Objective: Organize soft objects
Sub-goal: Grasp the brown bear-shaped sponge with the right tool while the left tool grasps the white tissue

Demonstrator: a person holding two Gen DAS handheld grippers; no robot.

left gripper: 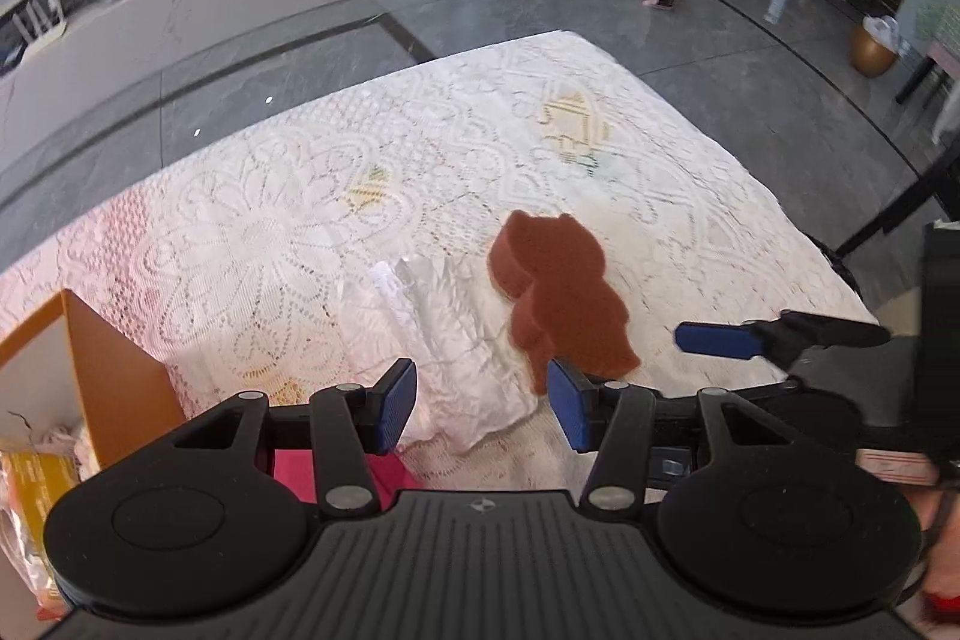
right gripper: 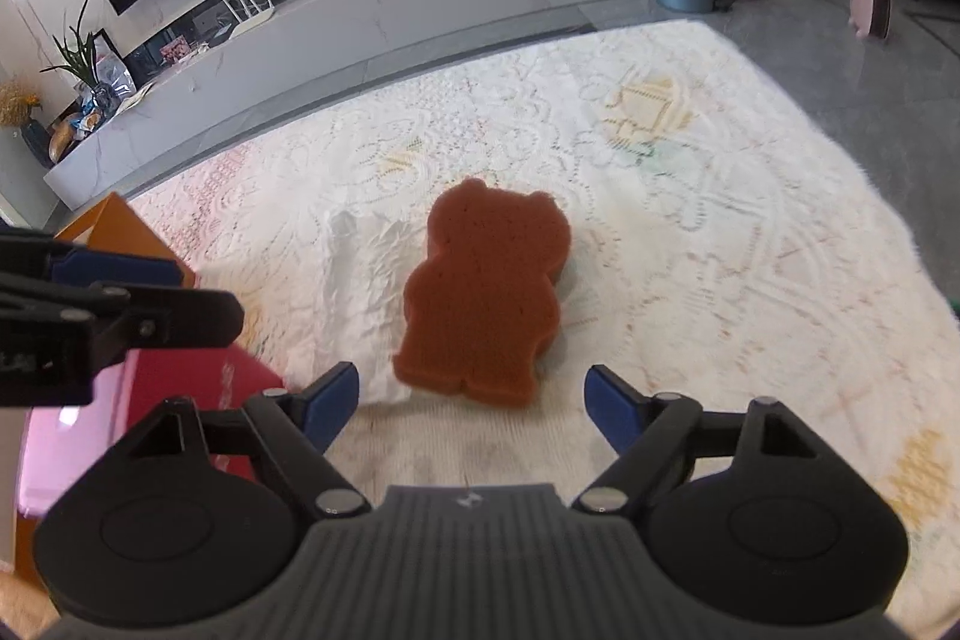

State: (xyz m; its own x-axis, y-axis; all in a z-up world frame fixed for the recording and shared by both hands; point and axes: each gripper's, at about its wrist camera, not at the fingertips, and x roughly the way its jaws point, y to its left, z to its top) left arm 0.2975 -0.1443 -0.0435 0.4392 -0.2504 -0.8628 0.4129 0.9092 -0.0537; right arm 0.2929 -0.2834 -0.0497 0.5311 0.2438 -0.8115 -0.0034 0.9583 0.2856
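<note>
While both tools tilt steeply down toward the lace-covered table (right gripper: 750,220), the right gripper (right gripper: 471,403) hangs just short of the brown bear-shaped sponge (right gripper: 486,292), its blue pads spread wide with nothing between them. The sponge lies flat on the lace, its near edge overlapping a crumpled white cloth (right gripper: 354,280) that lies beside it on the left. The left gripper (left gripper: 480,403) hovers over that cloth (left gripper: 444,340), its jaws parted and empty, the sponge (left gripper: 558,292) just beyond its right pad. One finger of the right tool reaches in from the right edge of the left wrist view. An orange box (left gripper: 114,370) stands open at the table's near left corner, close to the left tool.
</note>
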